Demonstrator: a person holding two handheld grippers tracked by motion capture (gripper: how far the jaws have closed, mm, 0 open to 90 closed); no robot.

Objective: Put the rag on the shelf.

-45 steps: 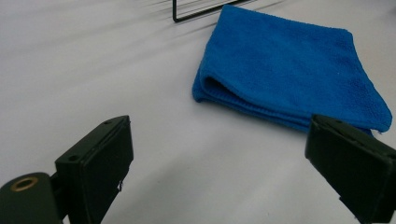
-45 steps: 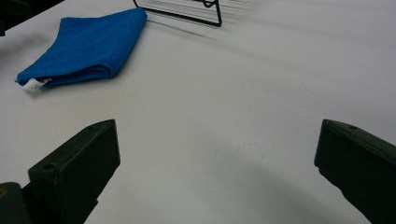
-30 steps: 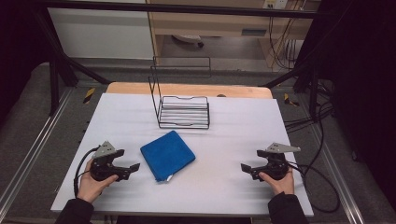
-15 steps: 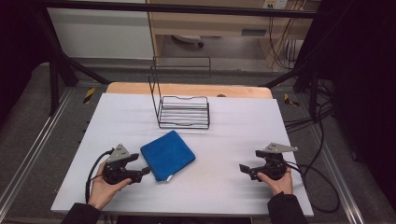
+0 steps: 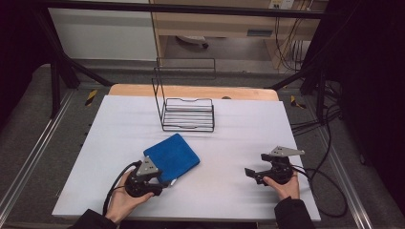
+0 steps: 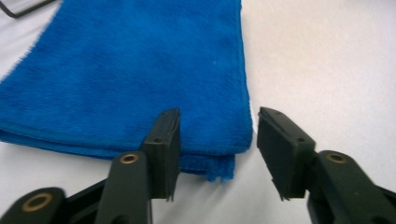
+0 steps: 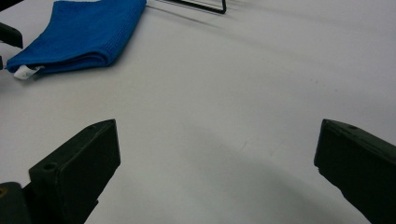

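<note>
Left tongs [image 6: 218,140] now at fluffy folded blue towel [image 6: 130,74] corner, parted, right tongs [image 7: 217,172] wide

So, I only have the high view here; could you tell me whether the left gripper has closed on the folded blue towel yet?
Observer: Not yet. In the left gripper view the left gripper is open, its jaws straddling the near corner of the folded blue towel.
Operator: Thank you. Is anything sticking out at that corner?
Observer: Yes, the right gripper view shows a small white tag at the towel's edge.
Operator: And is the right gripper holding anything?
Observer: No, the right gripper is wide open over the bare white table.
</note>
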